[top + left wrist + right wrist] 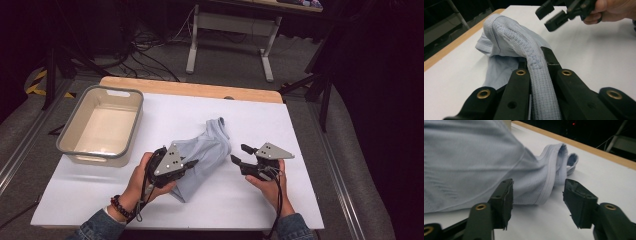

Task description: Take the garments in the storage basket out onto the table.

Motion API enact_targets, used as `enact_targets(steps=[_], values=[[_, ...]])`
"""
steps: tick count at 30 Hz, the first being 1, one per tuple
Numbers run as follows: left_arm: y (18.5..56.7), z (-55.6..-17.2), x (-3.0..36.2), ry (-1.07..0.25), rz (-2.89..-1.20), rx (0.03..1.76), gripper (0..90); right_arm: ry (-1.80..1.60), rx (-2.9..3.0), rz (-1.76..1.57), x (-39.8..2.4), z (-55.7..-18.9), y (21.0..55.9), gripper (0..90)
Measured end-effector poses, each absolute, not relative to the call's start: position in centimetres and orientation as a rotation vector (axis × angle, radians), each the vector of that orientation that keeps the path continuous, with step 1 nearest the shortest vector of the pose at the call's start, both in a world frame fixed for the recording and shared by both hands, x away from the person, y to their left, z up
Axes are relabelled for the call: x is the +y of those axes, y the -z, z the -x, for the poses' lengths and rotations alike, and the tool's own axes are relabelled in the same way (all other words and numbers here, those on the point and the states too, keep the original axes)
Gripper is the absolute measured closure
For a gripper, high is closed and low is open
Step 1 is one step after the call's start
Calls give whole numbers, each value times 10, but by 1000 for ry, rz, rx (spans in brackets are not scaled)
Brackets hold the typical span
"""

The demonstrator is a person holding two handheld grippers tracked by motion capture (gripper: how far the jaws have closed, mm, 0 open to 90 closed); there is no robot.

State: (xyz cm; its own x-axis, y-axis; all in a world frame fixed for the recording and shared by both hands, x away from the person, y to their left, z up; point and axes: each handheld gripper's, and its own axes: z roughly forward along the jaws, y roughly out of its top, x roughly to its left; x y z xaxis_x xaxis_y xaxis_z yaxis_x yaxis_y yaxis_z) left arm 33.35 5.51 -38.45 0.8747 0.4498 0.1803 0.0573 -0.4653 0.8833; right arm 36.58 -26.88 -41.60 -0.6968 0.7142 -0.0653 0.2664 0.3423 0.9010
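A pale blue knitted garment (205, 155) lies crumpled in the middle of the white table (150, 200). My left gripper (192, 162) is shut on its ribbed hem (534, 62), which runs back between the jaws and is lifted a little off the table. My right gripper (240, 154) stands open just right of the garment, its jaws apart with nothing between them. In the right gripper view the garment (474, 160) spreads ahead of the open right gripper (537, 192), the folded edge (549, 180) lying beyond the fingertips. The right gripper (552, 15) also appears far off in the left gripper view.
A grey-rimmed plastic tub (131, 125) stands empty at the table's far left. A wooden strip (200, 90) borders the far edge. Beyond it are a desk frame (230, 30) and floor cables. White tabletop spreads to the right of my right hand.
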Motion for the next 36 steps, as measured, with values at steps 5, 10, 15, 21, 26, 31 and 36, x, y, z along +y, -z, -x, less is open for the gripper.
enact_targets(steps=[5, 10, 15, 21, 26, 31, 36], values=[[378, -335, 65, -494, -2004, 387, 856, -1305, 2242, -801, -257, -371, 421, 371], [374, -337, 73, -493, -2006, 397, 857, -1249, 2352, -706, -242, -388, 432, 344], [373, -338, 76, -496, -2009, 401, 856, -1269, 2357, -685, -236, -399, 436, 347], [372, -338, 76, -497, -2002, 400, 857, -1129, 2404, -719, -229, -408, 446, 407], [372, -338, 75, -493, -2003, 399, 856, -1169, 2371, -747, -231, -413, 447, 385], [371, -339, 79, -510, -1999, 414, 856, -1179, 2374, -687, -224, -412, 444, 596], [371, -342, 82, -508, -1995, 423, 856, -1177, 2345, -670, -221, -411, 441, 772]])
